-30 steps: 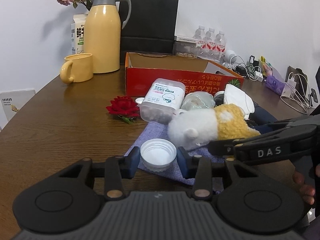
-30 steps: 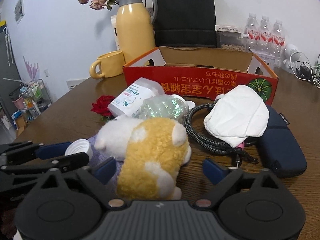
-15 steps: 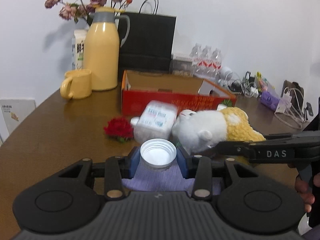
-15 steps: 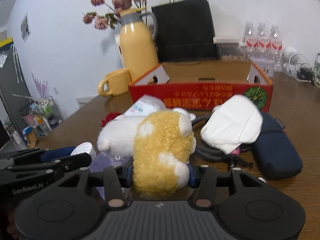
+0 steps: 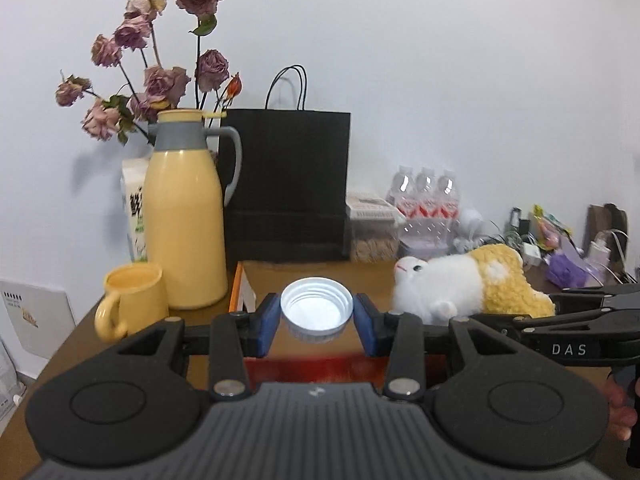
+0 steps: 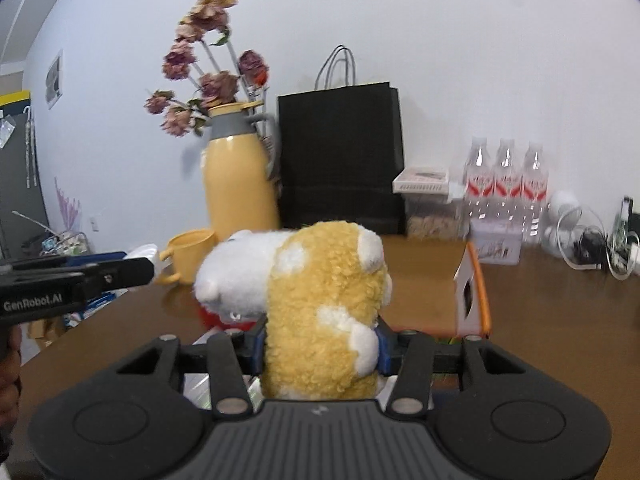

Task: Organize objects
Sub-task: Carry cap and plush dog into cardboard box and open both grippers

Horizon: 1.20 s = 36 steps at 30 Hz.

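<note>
**Both grippers hold objects in the air above a cardboard box**

While the left gripper [image 5: 317, 322] pinches a white plastic lid [image 5: 316, 312] between its blue pads, the lid faces open side up, showing its threaded inner wall. It hangs above the wooden table [image 5: 68, 354], over the near red wall of an orange-edged cardboard box [image 5: 239, 286] that lies blurred just beneath it.

At 3 o'clock from the lid, the left wrist view shows a plush toy [image 5: 460, 286], white at the head and yellow at the body, lying sideways in the air with its face turned toward the lid. The right gripper [image 6: 320, 346] clamps the toy's yellow body between its blue pads, and in the right wrist view the toy fills the centre, its white head pointing toward 10 o'clock.

At 9 o'clock from the lid stands a yellow mug [image 5: 132, 306], just beside a tall yellow thermos jug [image 5: 184, 224] with a grey collar and handle. Dried pink roses [image 5: 160, 68] rise behind the jug at 11 o'clock. A black paper bag [image 5: 290, 184] stands at 12 o'clock against the white wall, and three water bottles [image 5: 426, 200] stand at 2 o'clock. Tangled cables and chargers [image 5: 580, 248] lie at the table's far right.
</note>
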### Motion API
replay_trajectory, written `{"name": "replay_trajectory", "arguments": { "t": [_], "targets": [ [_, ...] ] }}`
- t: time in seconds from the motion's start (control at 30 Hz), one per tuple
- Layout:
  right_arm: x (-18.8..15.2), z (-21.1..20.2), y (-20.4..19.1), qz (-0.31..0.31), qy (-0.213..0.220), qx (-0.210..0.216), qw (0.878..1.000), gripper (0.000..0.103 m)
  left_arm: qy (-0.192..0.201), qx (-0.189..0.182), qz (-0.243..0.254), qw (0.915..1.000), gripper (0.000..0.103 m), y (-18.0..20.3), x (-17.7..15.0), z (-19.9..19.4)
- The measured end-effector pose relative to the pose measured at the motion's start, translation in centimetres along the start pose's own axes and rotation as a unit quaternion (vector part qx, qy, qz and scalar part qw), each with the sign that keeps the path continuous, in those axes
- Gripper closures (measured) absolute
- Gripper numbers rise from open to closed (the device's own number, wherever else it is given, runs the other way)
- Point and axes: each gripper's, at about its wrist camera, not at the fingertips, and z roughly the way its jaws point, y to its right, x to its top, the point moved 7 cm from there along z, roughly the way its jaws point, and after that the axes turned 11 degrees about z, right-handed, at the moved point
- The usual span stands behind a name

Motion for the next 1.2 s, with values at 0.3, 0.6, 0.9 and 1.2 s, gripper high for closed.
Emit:
{"name": "replay_trajectory", "arguments": {
  "t": [0.3,0.6,0.9,1.2],
  "targets": [
    [6.0,9.8,5.7,0.002,-0.061,-0.032,0.998,0.056,-0.051,0.03,0.016,0.9981,0.062,-0.8,3.1,10.4],
    [5.7,19.3,10.0,0.023,-0.14,-0.068,0.988,0.056,-0.147,0.038,0.065,0.9863,0.062,-0.5,1.3,21.9],
    [4.1,23.4,11.9,0.001,-0.195,-0.116,0.974,0.055,-0.229,0.041,0.075,0.9696,0.062,-1.2,-1.9,27.8],
    [4.0,23.6,11.3,-0.03,-0.192,-0.124,0.973,0.024,-0.22,0.037,0.071,0.9723,0.023,-1.1,-2.5,27.7]
  ]
}}
